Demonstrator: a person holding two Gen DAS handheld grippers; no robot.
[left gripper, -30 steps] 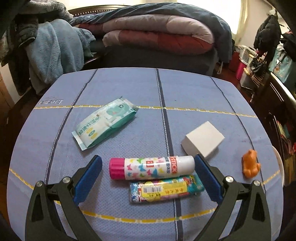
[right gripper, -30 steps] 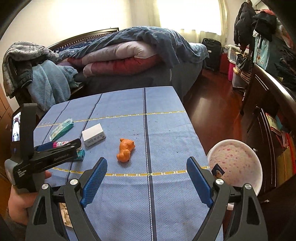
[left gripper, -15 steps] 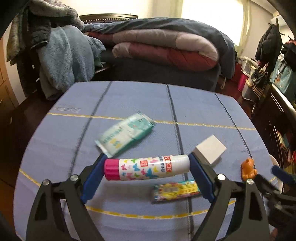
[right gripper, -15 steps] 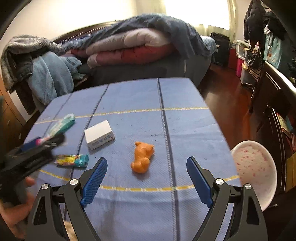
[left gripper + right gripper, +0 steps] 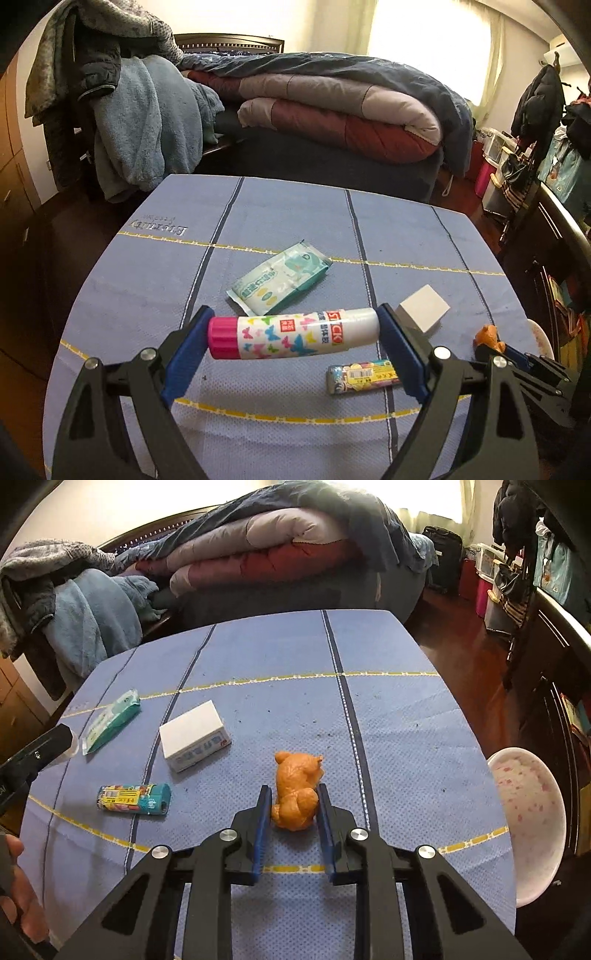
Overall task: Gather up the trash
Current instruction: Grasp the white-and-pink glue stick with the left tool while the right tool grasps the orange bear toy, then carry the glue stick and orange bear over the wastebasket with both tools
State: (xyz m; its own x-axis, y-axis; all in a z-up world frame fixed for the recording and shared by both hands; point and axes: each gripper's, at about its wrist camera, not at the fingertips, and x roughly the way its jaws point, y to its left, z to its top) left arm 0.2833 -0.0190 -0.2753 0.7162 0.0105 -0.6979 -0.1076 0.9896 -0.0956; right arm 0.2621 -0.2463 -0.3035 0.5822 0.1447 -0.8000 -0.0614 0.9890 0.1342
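Blown-out window (image 5: 428, 44) glare backlights the dim room (fisheye edges bend, darken).

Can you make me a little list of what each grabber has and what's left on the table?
left gripper: shut on the glue stick, lifted off the table
right gripper: jaws just closed onto the orange toy
still on blue cloth: wipes pack, white box, small colourful tube
beside table: pink-speckled bowl

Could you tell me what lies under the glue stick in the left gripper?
Only the blue tablecloth shows beneath the lifted glue stick; the wipes pack lies behind it. Nothing seems hidden.
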